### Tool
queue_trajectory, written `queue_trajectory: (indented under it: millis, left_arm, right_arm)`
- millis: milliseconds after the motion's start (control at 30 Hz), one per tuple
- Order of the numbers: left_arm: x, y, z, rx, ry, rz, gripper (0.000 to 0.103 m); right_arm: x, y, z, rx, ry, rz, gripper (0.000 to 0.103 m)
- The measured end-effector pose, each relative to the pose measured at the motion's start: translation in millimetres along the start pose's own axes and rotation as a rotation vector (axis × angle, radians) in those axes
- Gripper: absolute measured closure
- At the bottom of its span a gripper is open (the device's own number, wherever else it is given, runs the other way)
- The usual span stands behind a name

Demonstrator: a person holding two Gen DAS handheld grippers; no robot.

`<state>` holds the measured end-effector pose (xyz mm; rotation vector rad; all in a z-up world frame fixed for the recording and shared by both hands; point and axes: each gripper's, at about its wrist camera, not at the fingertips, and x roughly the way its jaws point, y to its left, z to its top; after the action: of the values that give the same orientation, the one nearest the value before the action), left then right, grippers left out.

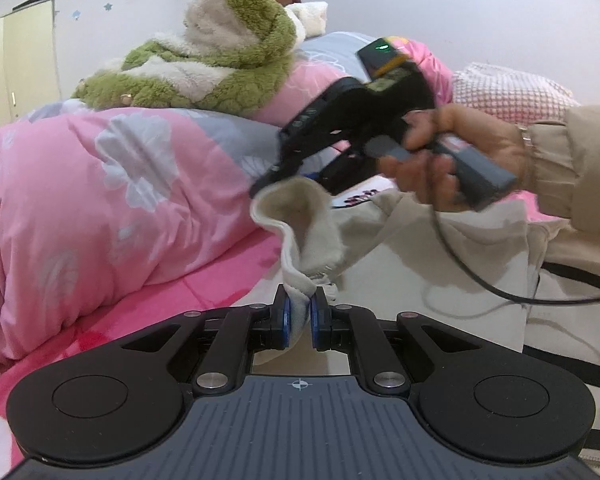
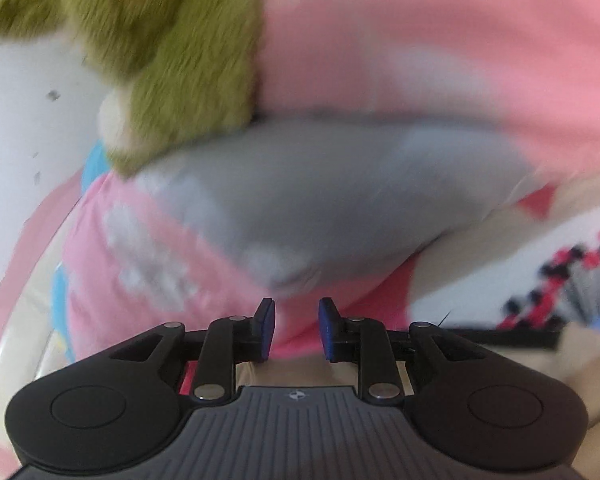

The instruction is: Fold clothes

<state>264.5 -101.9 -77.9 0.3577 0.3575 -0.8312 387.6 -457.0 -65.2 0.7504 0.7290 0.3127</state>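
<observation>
The left gripper (image 1: 299, 312) is clenched on a cuff of the cream garment (image 1: 440, 248), which trails away to the right across the bed's pink sheet (image 1: 204, 292). The right gripper (image 2: 297, 328) stands released (nothing between its pads), just above that same cuff's fleecy opening, nearer than anything else.

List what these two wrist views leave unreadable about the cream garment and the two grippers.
- Cream garment, left wrist view: its full shape is cut off by the left gripper body and the sleeve.
- Right gripper, left wrist view: fingertips motion-blurred against the cloth, so contact is unclear.
- Right wrist view: blurred throughout; the printed pattern is unreadable.
</observation>
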Motion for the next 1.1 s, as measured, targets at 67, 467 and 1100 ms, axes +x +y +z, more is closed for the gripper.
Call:
queue_trajectory:
  millis: [67,467,1100]
  left_arm:
    - [-4,3,1,-0.012,0.004,0.007,0.094]
    - [-56,57,-9,-0.575,-0.012,-0.017,0.065]
    - [10,89,-28,-1.096,0.132,0.012,0.067]
  right_arm:
    - [-7,7,-8,-0.059,0.034,0.016,0.078]
    - [-64,4,-74,-0.236,0.139,-0.096,0.079]
    - [-69,-19,-65,-0.024,0.022,-0.134,0.058]
